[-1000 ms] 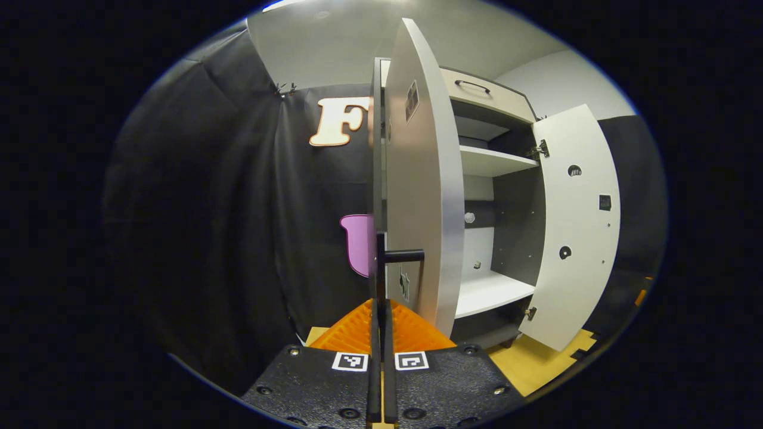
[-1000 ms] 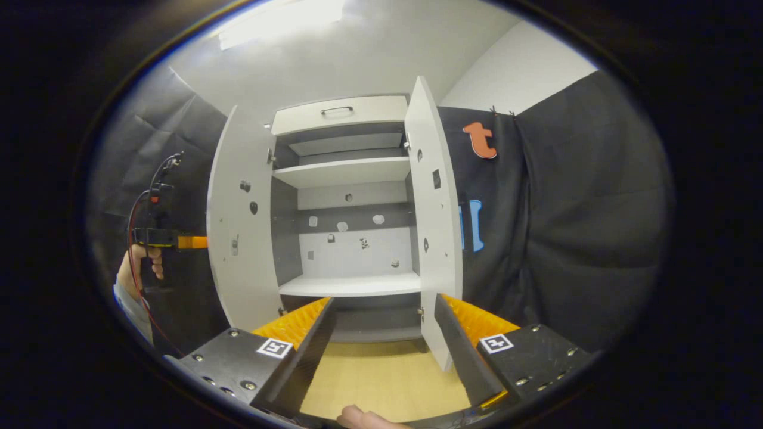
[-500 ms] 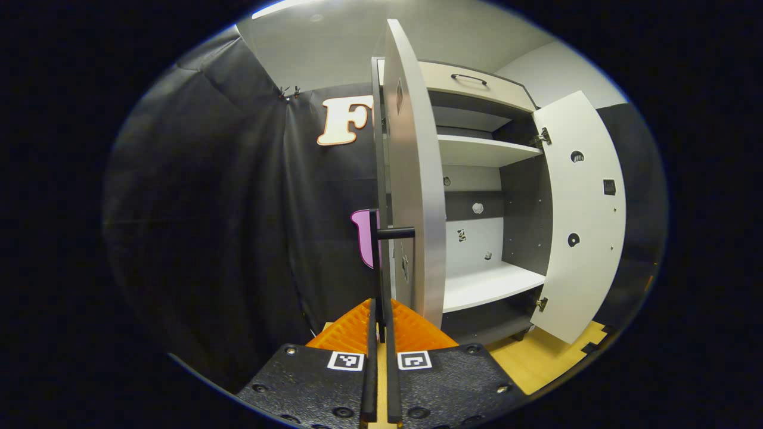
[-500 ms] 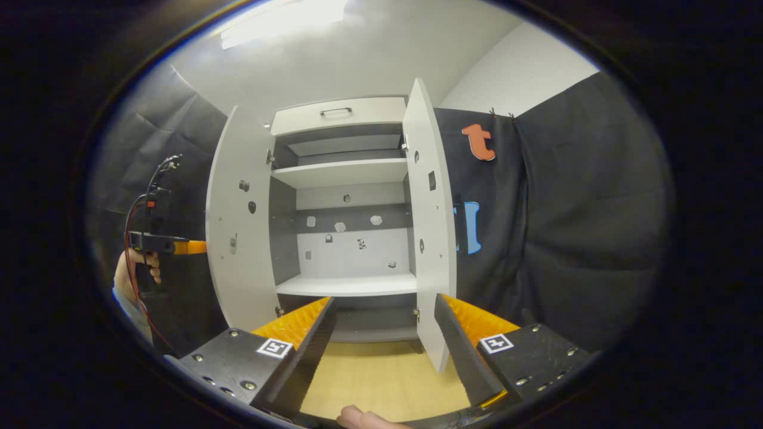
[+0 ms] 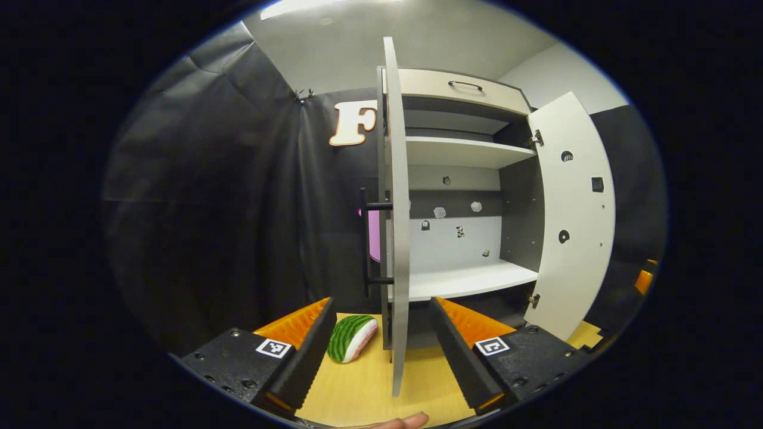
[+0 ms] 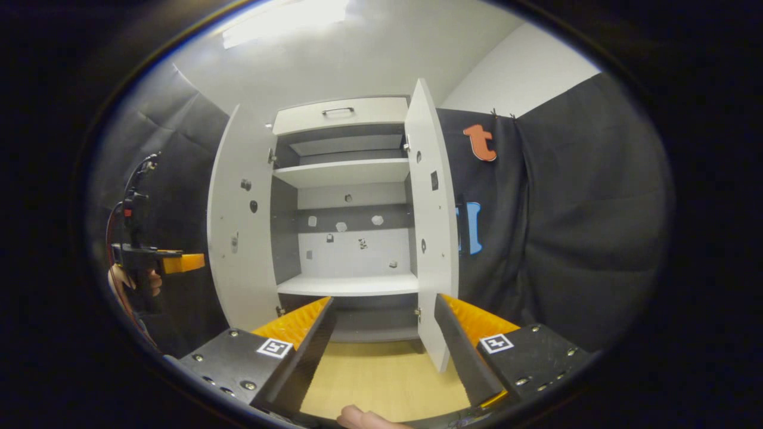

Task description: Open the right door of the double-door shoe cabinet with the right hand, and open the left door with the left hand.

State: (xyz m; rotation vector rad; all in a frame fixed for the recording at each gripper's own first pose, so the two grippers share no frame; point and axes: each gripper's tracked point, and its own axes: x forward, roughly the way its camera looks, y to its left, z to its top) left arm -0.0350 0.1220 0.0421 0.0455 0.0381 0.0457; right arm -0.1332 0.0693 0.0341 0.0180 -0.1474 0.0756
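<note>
Black cloth wall point(image 6: 566, 238) behind shoe cabinet point(image 6: 346, 179), yellow floor point(image 6: 381, 381) below. Both doors swung wide: left door point(image 5: 396, 226) edge-on at your 12 o'clock, right door point(image 6: 432, 220) at 1 o'clock. Your left gripper point(image 5: 378, 351) jaws apart, empty. Your right gripper point(image 6: 384, 345) jaws apart, empty. Watermelon toy point(image 5: 351, 338) on floor.

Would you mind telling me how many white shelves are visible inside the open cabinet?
2. An upper shelf sits just under the drawer, and a lower shelf sits near the bottom of the cabinet. Any others may be hidden behind the gripper fingers.
</note>
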